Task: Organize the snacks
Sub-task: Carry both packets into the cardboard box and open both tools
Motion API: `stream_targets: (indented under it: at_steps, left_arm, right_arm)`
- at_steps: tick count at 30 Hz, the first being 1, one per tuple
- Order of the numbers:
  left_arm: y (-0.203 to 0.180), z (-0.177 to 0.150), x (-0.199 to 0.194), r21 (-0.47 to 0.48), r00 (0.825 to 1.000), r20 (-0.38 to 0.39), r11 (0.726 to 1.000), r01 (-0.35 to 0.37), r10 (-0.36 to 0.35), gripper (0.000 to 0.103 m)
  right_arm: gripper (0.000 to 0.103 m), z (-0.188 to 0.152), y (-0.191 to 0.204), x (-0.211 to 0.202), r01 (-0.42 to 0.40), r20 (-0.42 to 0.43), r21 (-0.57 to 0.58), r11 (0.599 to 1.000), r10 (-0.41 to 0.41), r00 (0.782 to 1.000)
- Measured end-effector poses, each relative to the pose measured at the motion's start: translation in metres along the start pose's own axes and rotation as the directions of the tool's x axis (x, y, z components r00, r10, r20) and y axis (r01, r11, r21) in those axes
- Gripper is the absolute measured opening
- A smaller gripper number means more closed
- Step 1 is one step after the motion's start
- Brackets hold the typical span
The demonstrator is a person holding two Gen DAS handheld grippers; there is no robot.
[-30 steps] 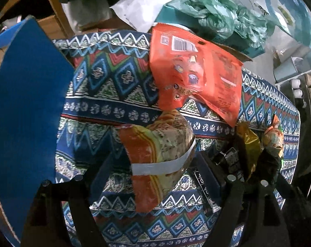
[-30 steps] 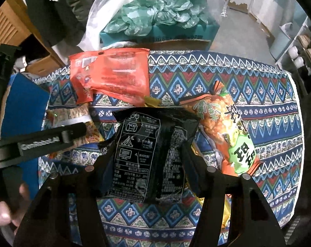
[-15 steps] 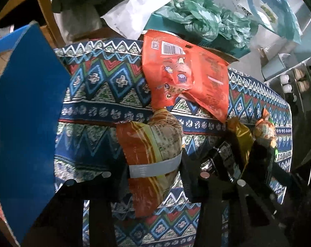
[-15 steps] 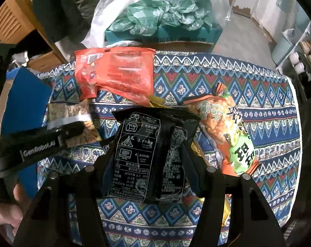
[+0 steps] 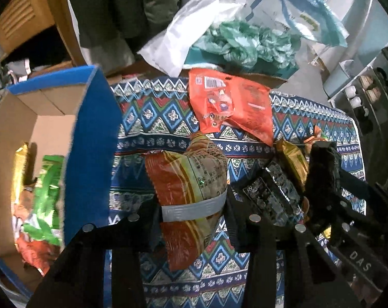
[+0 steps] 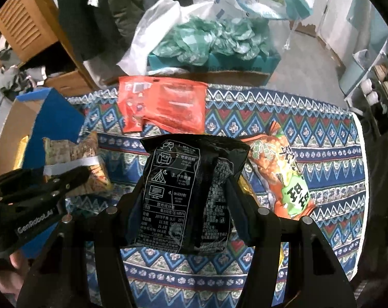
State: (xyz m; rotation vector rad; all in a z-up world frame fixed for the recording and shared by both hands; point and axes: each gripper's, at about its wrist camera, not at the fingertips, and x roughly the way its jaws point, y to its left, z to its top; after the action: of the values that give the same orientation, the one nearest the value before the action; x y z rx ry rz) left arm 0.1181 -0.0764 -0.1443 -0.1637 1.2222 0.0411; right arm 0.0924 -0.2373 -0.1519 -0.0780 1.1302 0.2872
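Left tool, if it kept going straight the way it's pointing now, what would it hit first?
The left tool is clamped on an orange snack bag, so that bag leads. Straight ahead lies the patterned cloth, probably met first; depth is hard to judge. The blue box sits off to the side.

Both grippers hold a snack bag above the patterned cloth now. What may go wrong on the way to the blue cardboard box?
1. The left gripper pinches the puffy orange and beige snack bag only at its grey band; it may slip or swing.
2. The blue cardboard box has a raised wall beside that bag, which may catch it.
3. The right gripper with the black printed snack bag is close to the left gripper; they may collide.
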Motion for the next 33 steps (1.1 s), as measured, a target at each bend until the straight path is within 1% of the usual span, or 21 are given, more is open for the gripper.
stream_targets:
  at_steps: [4, 7, 16, 22, 25, 29, 33]
  left_arm:
    - [0.002, -0.006, -0.02, 0.011, 0.999, 0.035, 1.0, -0.006, 0.005, 0.042]
    - [0.008, -0.012, -0.032, 0.005, 0.999, 0.047, 1.0, 0.003, -0.003, 0.042]
    - [0.024, -0.023, -0.063, 0.011, 0.996, 0.093, 1.0, -0.006, 0.005, 0.042]
    - [0.036, -0.028, -0.08, 0.013, 0.993, 0.119, 1.0, 0.0, -0.001, 0.042]
    - [0.049, -0.031, -0.089, -0.005, 0.992, 0.129, 1.0, 0.003, -0.002, 0.042]
    - [0.067, -0.034, -0.1, -0.028, 0.988, 0.153, 1.0, -0.013, 0.017, 0.042]
    - [0.093, -0.035, -0.108, -0.079, 0.987, 0.162, 0.997, -0.005, 0.018, 0.042]
  right_arm:
    - [0.06, 0.0, 0.008, -0.013, -0.001, 0.024, -0.018, 1.0, 0.001, 1.0]
    - [0.06, -0.002, 0.011, -0.023, -0.007, 0.038, -0.023, 1.0, 0.008, 0.999]
    - [0.06, -0.005, 0.031, -0.052, -0.036, 0.084, -0.063, 0.997, 0.041, 0.996]
    - [0.06, -0.005, 0.056, -0.064, -0.066, 0.102, -0.103, 0.992, 0.077, 0.992]
    - [0.06, -0.001, 0.069, -0.066, -0.083, 0.103, -0.119, 0.989, 0.096, 0.99]
    - [0.06, 0.003, 0.088, -0.067, -0.101, 0.102, -0.143, 0.985, 0.117, 0.988]
    - [0.06, 0.005, 0.109, -0.068, -0.115, 0.1, -0.176, 0.978, 0.134, 0.986]
